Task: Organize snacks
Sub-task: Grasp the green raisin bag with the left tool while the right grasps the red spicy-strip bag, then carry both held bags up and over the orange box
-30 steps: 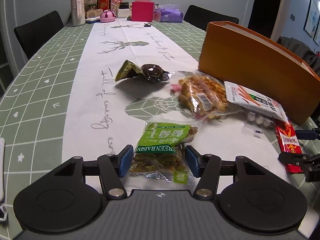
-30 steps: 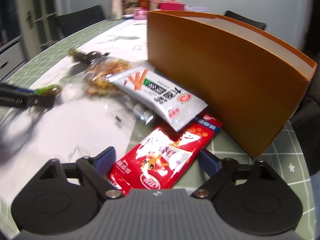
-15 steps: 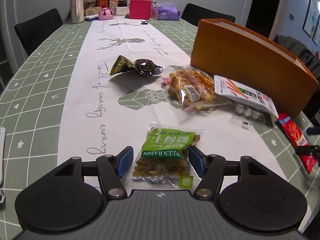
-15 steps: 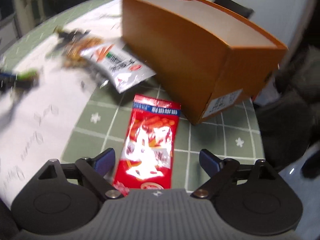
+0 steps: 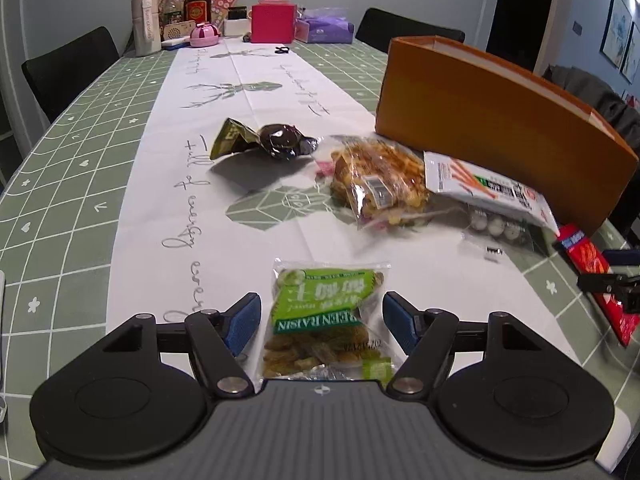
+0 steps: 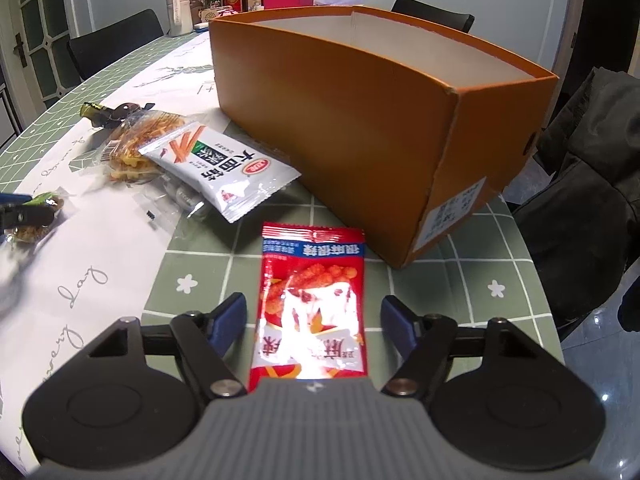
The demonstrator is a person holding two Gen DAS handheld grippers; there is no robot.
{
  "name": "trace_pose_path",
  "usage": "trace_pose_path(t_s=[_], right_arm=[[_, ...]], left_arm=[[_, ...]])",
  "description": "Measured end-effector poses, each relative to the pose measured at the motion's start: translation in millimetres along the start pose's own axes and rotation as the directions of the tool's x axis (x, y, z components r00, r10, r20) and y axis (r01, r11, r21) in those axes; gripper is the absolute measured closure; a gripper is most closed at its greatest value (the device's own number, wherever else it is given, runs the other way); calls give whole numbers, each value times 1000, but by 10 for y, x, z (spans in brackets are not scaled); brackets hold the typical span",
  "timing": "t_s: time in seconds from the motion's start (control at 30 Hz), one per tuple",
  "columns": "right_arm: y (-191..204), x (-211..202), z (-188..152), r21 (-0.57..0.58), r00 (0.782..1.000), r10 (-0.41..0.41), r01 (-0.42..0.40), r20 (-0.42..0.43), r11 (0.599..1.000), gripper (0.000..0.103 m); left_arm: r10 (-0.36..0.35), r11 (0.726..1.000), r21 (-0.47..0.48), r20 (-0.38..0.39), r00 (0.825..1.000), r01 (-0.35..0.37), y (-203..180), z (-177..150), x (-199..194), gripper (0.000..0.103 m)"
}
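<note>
Left gripper (image 5: 322, 322): jaws opening, released, blue pads standing clear on either side of the raisin packet at 6 o'clock in the left wrist view.
Green raisin packet (image 5: 328, 320): lies flat on the white table runner (image 5: 260, 92), between the left pads but not pressed by them.
Right gripper (image 6: 312, 320): jaws closing, not yet clenched; a gap shows between each pad and the red packet at 6 o'clock in the right wrist view.
Red snack packet (image 6: 312, 300): lies flat on the green checked tablecloth (image 6: 480, 300), its far end just beside the box's near corner.
White snack packet (image 6: 222, 170): at 10 o'clock from the red packet, resting partly over a clear bag of waffle snacks (image 6: 138, 142).
Dark wrapped snack (image 5: 280, 140): at 11 o'clock in the left view, well apart from the raisins.
Orange box (image 6: 360, 120): open-topped, standing at 12 o'clock beyond the packets.
Far end: bottles (image 5: 196, 6) and a pink box (image 5: 274, 22).
</note>
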State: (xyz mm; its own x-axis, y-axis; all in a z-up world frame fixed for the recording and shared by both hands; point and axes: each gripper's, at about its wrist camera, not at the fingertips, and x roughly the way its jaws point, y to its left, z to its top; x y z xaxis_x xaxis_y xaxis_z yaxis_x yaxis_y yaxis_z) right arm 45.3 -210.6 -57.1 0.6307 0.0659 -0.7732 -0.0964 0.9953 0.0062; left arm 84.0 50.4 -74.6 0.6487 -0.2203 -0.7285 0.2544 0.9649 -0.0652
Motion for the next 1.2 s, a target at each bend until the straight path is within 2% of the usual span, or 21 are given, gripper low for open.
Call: trace_pose_path(t_s=[0.1, 0.13, 0.17, 0.23, 0.43, 0.63, 1.2], right_arm=[[-13, -8, -8, -1, 1000, 1, -1, 14, 1000, 37], [-11, -15, -9, -7, 1000, 5, -5, 19, 1000, 42], [-5, -21, -7, -13, 1000, 12, -11, 22, 1000, 49], [5, -27, -3, -23, 1000, 16, -15, 23, 1000, 54], [6, -61, -19, -39, 999, 25, -24, 25, 999, 57], [-38, -127, -26, -38, 999, 34, -33, 27, 999, 59], [-117, -525, 47, -30, 989, 129, -127, 76, 992, 60]], left_arm=[[8, 1000, 28, -4, 1000, -8, -52, -35, -5, 22], [11, 999, 36, -5, 1000, -11, -66, -40, -9, 29], [12, 999, 42, -7, 1000, -12, -78, -41, -14, 31], [2, 999, 42, -14, 1000, -2, -85, -27, -23, 34], [-22, 999, 41, -19, 1000, 23, -125, -9, -59, 44], [-59, 997, 40, -7, 998, 59, -163, 11, -134, 46], [-84, 992, 98, 46, 995, 79, -366, 198, -363, 47]])
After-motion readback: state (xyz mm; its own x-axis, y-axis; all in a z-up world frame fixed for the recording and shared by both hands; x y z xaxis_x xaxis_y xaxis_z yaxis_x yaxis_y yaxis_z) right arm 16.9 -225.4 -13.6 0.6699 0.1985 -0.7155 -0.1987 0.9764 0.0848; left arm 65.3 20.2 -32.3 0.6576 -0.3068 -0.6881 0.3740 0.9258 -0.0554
